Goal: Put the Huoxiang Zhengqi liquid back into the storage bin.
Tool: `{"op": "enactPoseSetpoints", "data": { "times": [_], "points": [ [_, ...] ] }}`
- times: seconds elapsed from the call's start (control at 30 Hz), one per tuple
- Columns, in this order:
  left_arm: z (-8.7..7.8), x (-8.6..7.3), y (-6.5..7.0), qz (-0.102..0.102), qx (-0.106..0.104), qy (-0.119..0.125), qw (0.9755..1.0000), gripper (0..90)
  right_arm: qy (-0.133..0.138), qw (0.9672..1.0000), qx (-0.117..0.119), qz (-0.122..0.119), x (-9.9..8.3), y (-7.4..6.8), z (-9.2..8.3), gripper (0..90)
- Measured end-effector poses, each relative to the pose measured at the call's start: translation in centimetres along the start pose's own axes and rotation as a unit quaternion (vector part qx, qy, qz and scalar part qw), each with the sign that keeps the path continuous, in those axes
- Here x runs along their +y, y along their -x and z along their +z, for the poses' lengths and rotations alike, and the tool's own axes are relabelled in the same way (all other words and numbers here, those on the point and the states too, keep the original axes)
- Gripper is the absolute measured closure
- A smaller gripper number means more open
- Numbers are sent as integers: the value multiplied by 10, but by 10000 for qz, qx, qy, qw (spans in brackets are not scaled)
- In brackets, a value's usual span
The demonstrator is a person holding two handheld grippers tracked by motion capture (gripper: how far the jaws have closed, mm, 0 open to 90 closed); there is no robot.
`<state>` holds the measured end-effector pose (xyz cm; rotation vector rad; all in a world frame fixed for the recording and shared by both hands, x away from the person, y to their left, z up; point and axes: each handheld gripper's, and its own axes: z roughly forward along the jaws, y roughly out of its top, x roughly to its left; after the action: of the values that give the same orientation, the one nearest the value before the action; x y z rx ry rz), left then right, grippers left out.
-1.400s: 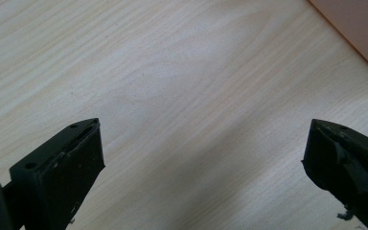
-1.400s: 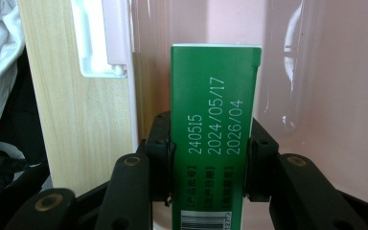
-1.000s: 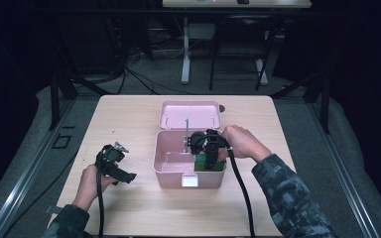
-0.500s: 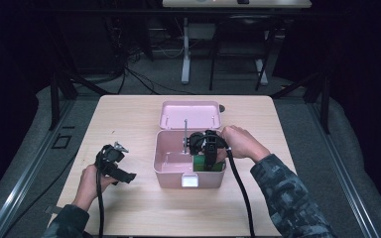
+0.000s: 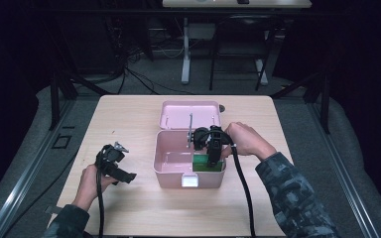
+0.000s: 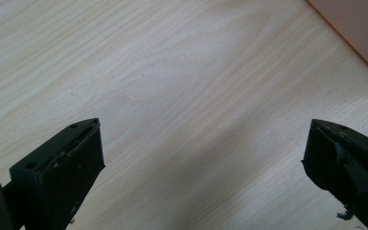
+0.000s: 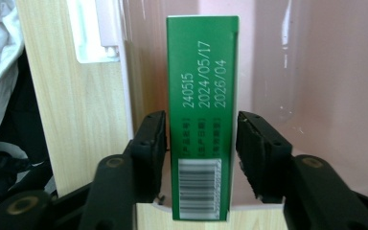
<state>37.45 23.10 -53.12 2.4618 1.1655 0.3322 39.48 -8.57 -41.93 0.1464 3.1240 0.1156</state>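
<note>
**In the pink box: a green carton between loosened jaws**

In the middle of the worktop (image 5: 129, 119) stands a pink box (image 5: 171, 166), its lid (image 5: 191, 114) thrown back toward the far edge. The right tool (image 5: 212, 161) reaches down into the right part of the box, where a green carton (image 5: 207, 166) stands on edge against the front wall.

In the right gripper view the green carton (image 7: 202, 86) is seen from its narrow side, with white printed dates and a barcode at the lower end. It sits between the two black jaws of the right tool (image 7: 201, 143), but a thin gap shows on each side — the pads do not press on it. These jaws have just been opening, with the carton between them. Behind the carton is the pale pink inner wall of the box (image 7: 316, 72).

The left tool (image 5: 113, 161) is held over the bare wood at the left of the box, well apart from it. In the left gripper view its jaws stand wide open with nothing between them — the left tool (image 6: 201, 153) looks at the wood grain, and a corner of the pink box (image 6: 359, 28) shows at the upper right.
</note>
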Motion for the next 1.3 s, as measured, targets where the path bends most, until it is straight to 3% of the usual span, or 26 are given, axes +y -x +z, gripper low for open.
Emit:
{"op": "enactPoseSetpoints", "data": {
  "times": [0.23, 0.4, 0.43, 0.5, 0.73, 0.77, 0.8, 0.97, 1.0, 1.03, 1.07, 1.13, 1.17, 1.2, 1.23, 1.3],
  "points": [
    [-1, 0, -1, -23, -2, 32, 10000, 2, 207, 9997, 48, 123, -7, 1, -7, 397],
    [-1, 0, 0, -8, 0, 15, 10000, 2, 545, 9983, -47, 205, -11, 0, -16, 305],
    [-1, 0, 0, -13, 0, 17, 10000, 2, 709, 9969, -124, 312, -13, -1, -23, 247],
    [-1, 0, 0, -9, 0, 14, 10000, 2, 884, 9950, -168, 439, -16, 1, -28, 217],
    [-1, 0, -1, -28, 10, 23, 10000, 1, 1471, 9829, -264, 1072, -33, 12, -38, 146],
    [-1, 0, -1, -28, 10, 23, 10000, 1, 1471, 9829, -264, 1072, -33, 12, -38, 146],
    [-1, 0, -1, -18, 14, 21, 10000, 1, 1642, 9780, -253, 1261, -38, 15, -39, 136],
    [-2, 0, -1, -38, 12, 32, 10000, 1, 1975, 9665, -354, 1599, -49, 21, -39, 134],
    [-2, 0, -1, -38, 12, 32, 10000, 1, 1975, 9665, -354, 1599, -49, 21, -39, 134],
    [-2, 0, -1, -43, 25, 29, 10000, 1, 2053, 9639, -364, 1655, -52, 22, -39, 127],
    [-2, 0, -1, -53, 30, 36, 10000, 1, 2183, 9580, -431, 1810, -57, 25, -39, 122],
    [-2, 0, -1, -58, 45, 40, 10000, 1, 2227, 9560, -431, 1859, -58, 26, -39, 117],
    [-2, 0, -1, -59, 48, 52, 10000, 1, 2318, 9506, -460, 2013, -63, 30, -38, 95],
    [-2, 0, -1, -59, 48, 52, 10000, 1, 2318, 9506, -460, 2013, -63, 30, -38, 95],
    [-3, 0, -2, -57, 40, 44, 10000, 1, 2354, 9471, -466, 2133, -66, 32, -37, 70],
    [-3, 0, -2, -60, 45, 46, 10000, 1, 2377, 9441, -534, 2219, -68, 34, -34, 60]
  ]
}}
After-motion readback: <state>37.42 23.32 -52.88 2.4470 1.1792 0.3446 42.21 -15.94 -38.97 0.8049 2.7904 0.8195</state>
